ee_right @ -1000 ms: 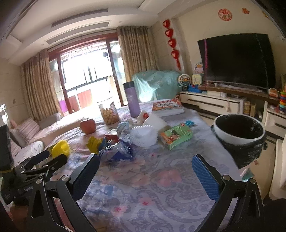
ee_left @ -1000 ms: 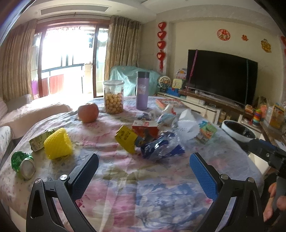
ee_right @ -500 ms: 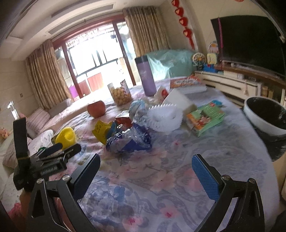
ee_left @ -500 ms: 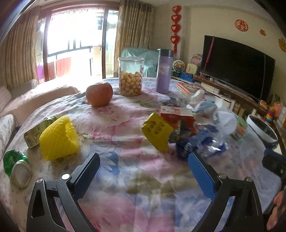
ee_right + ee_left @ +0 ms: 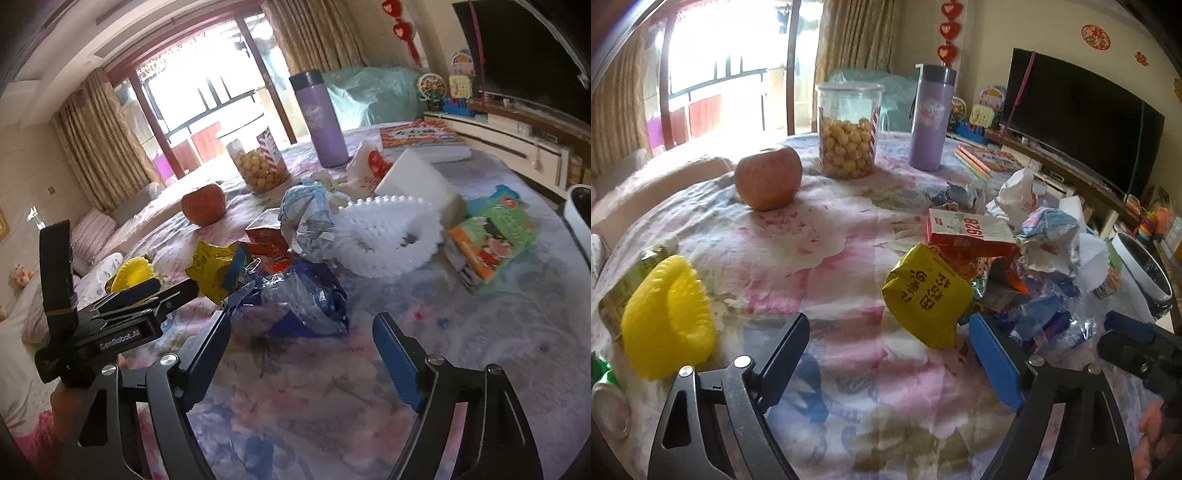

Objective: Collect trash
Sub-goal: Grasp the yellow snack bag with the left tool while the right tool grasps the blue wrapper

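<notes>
A pile of trash lies mid-table: a yellow snack packet (image 5: 927, 295), a red carton (image 5: 971, 232), a crumpled blue-and-clear plastic bag (image 5: 299, 299), crumpled paper (image 5: 306, 218) and white foam netting (image 5: 391, 236). My left gripper (image 5: 890, 354) is open, low over the cloth, its right finger just below the yellow packet. It also shows in the right wrist view (image 5: 207, 280), its fingers around the packet. My right gripper (image 5: 303, 354) is open, just short of the plastic bag. A white bin with a black liner (image 5: 1145, 273) stands off the table's right edge.
A yellow foam net (image 5: 668, 314), a green carton (image 5: 617, 295) and a can (image 5: 605, 398) lie at the left. An apple (image 5: 768, 177), a snack jar (image 5: 847, 129), a purple flask (image 5: 932, 114), books (image 5: 988, 158) and a green box (image 5: 491, 232) stand around.
Both grippers have moved forward and down toward the trash pile. The left has closed in on the yellow packet, the right on the plastic bag. Both stay open.
</notes>
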Action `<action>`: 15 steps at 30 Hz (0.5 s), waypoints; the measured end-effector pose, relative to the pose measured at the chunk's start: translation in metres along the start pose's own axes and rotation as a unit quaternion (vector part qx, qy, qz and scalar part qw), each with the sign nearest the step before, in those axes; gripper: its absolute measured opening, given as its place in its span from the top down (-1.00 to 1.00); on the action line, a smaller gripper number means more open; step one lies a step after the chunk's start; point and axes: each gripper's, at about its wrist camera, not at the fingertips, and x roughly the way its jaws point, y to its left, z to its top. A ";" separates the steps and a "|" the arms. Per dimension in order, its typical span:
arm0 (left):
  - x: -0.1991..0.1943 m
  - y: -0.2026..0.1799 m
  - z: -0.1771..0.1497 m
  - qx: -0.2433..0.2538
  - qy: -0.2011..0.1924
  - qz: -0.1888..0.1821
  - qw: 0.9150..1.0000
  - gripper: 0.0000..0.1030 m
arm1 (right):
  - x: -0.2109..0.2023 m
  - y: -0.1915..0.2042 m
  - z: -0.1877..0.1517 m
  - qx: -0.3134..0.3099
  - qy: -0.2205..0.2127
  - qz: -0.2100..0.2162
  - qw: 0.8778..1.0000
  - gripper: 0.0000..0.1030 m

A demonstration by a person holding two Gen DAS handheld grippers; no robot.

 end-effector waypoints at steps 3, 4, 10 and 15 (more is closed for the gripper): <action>0.011 0.000 0.005 0.001 0.014 -0.004 1.000 -0.53 | 0.012 -0.002 0.000 0.001 0.016 0.003 1.000 -0.42; 0.014 0.000 0.005 0.002 0.018 -0.007 1.000 -0.44 | 0.016 -0.002 0.002 0.001 0.021 0.004 1.000 -0.38; 0.033 -0.005 -0.001 0.023 0.074 -0.014 0.997 0.56 | 0.026 0.000 0.002 -0.007 0.038 0.032 0.999 0.31; 0.012 -0.001 -0.010 0.031 0.070 -0.003 0.997 0.63 | 0.014 -0.001 -0.004 -0.013 0.032 0.045 0.998 0.71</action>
